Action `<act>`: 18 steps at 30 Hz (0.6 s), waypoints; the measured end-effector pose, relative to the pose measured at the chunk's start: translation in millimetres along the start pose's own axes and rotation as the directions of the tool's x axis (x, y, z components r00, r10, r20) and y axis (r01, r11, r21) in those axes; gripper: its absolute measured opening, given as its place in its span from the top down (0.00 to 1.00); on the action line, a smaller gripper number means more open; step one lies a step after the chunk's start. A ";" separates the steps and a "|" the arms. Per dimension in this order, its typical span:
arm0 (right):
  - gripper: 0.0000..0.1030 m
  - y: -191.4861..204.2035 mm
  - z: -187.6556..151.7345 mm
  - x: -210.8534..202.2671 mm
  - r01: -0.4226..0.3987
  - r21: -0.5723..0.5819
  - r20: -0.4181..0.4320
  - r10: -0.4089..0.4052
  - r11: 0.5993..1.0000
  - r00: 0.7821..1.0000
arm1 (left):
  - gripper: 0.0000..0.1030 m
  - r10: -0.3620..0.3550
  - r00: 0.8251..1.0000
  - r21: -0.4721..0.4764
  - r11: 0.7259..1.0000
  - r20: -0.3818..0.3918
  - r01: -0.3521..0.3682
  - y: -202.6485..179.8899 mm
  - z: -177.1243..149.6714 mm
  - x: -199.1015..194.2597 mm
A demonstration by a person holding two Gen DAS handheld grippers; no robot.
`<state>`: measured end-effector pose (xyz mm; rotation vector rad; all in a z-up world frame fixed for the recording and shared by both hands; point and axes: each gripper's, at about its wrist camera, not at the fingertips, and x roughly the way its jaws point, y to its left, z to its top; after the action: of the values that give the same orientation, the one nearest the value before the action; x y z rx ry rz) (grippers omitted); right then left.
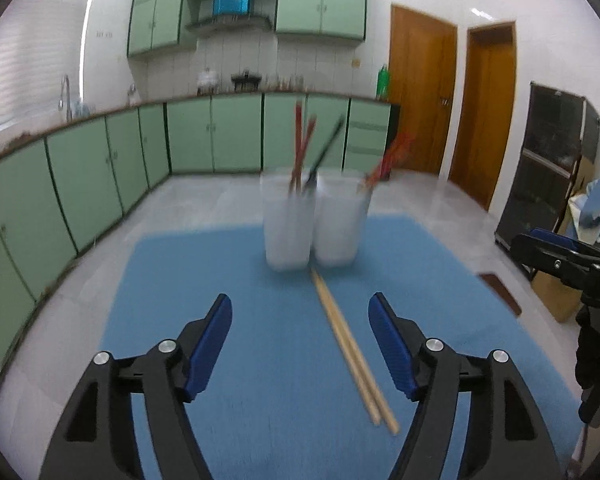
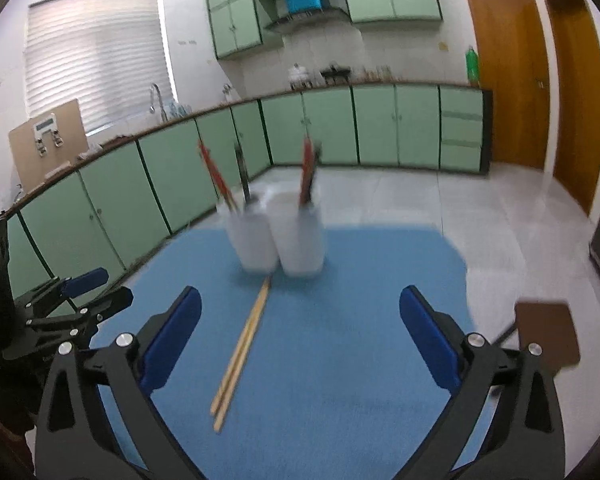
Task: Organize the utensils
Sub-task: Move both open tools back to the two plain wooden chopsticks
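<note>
Landmark: the pair of translucent white plastic cups – left cup, right cup – standing touching side by side on the far half of the blue rectangular mat. Both views blurred, so fine detail is soft.

Left to right, left wrist view:
- Left hand-held gripper, black frame with blue ribbed pads: jaws spread wide, holding nothing. It hovers over the mat on the near side of the cups.
- Left cup holds two red chopsticks plus one dark stick, all leaning out over the rim.
- Pair of pale wooden chopsticks lies flat on the mat, the two sticks touching along their length. Far tips sit just in front of the gap between the cups; the pair runs diagonally toward the camera and falls between the left gripper's pads, nearer the right pad, not touching either.
- Right cup holds a bunch of red sticks leaning right; count not readable.
- Right hand-held gripper shows at the right edge, off to the right of the cups.

Right wrist view:
- Right gripper also wide open, empty, above the mat on the near side of the cups. The wooden pair lies just inside its left pad – no contact.
- Brown flat piece sits off the mat's right edge, on the grey tiled floor, well right of the cups.
</note>
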<state>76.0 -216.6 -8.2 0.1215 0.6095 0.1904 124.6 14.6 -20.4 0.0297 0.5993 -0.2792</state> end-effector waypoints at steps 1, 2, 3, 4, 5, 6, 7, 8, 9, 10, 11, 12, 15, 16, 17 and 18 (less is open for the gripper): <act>0.06 -0.1 -10.8 5.5 0.008 0.013 -0.030 -0.008 1.000 1.000 | 0.31 0.002 1.000 -0.009 1.000 -0.026 -0.002 1.7 -9.7 4.5; 0.06 1.0 -21.5 10.9 0.015 0.020 -0.055 -0.014 1.000 0.998 | 0.30 0.002 0.998 -0.018 1.000 -0.060 -0.003 3.4 -20.0 10.5; 0.06 5.0 -29.1 16.3 0.020 0.022 -0.074 -0.018 1.000 0.997 | 0.30 0.005 0.996 -0.021 1.000 -0.087 -0.007 4.2 -28.5 15.0; 0.06 7.7 -38.1 21.0 0.026 0.020 -0.097 -0.024 0.999 0.995 | 0.30 0.012 0.994 -0.021 1.000 -0.109 -0.015 4.7 -35.5 18.7; 0.06 12.2 -47.1 25.2 0.030 0.009 -0.117 -0.028 1.000 0.993 | 0.30 0.021 0.991 -0.019 1.000 -0.131 -0.024 5.0 -43.5 22.9; 0.06 16.9 -55.3 28.3 0.033 -0.002 -0.131 -0.033 0.999 0.991 | 0.30 0.028 0.989 -0.016 0.999 -0.146 -0.030 5.6 -48.8 26.0; 0.06 20.2 -61.0 30.9 0.034 -0.009 -0.144 -0.035 0.999 0.989 | 0.30 0.033 0.986 -0.017 0.999 -0.163 -0.036 6.2 -54.7 29.1; 0.06 24.1 -67.0 33.9 0.030 -0.013 -0.161 -0.031 0.999 0.986 | 0.30 0.034 0.984 -0.022 0.999 -0.176 -0.039 7.3 -59.2 31.2; 0.06 25.1 -69.5 37.0 0.027 -0.013 -0.173 -0.029 1.000 0.985 | 0.30 0.033 0.980 -0.034 0.999 -0.196 -0.041 9.5 -64.9 33.9; 0.06 27.1 -74.3 39.4 0.026 -0.009 -0.187 -0.027 1.000 0.982 | 0.30 0.035 0.978 -0.041 0.998 -0.205 -0.044 10.6 -67.9 34.6; 0.06 29.3 -79.0 41.0 0.025 -0.006 -0.199 -0.025 1.000 0.980 | 0.30 0.040 0.976 -0.045 0.998 -0.214 -0.051 11.8 -71.0 35.5; 0.06 30.1 -81.1 42.5 0.022 -0.005 -0.207 -0.023 1.000 0.978 | 0.30 0.045 0.974 -0.046 0.997 -0.220 -0.057 13.7 -74.3 36.5; 0.06 38.8 -87.8 46.0 0.033 -0.025 -0.222 -0.038 0.999 0.974 | 0.30 0.059 0.971 -0.051 0.996 -0.231 -0.072 17.7 -80.7 36.4; 0.07 42.1 -90.1 47.3 0.034 -0.032 -0.229 -0.040 0.999 0.973 | 0.30 0.061 0.971 -0.053 0.996 -0.233 -0.076 18.3 -81.8 36.3; 0.07 45.5 -92.9 48.6 0.031 -0.038 -0.236 -0.039 0.999 0.971 | 0.30 0.062 0.970 -0.057 0.995 -0.235 -0.077 19.5 -82.9 36.6; 0.07 47.3 -94.5 49.9 0.032 -0.040 -0.240 -0.041 0.999 0.970 | 0.30 0.061 0.969 -0.062 0.995 -0.240 -0.078 20.7 -84.6 38.1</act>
<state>54.7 -154.4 -104.8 0.0525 0.8494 0.1818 113.5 34.1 -112.7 0.0162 0.8451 -0.1868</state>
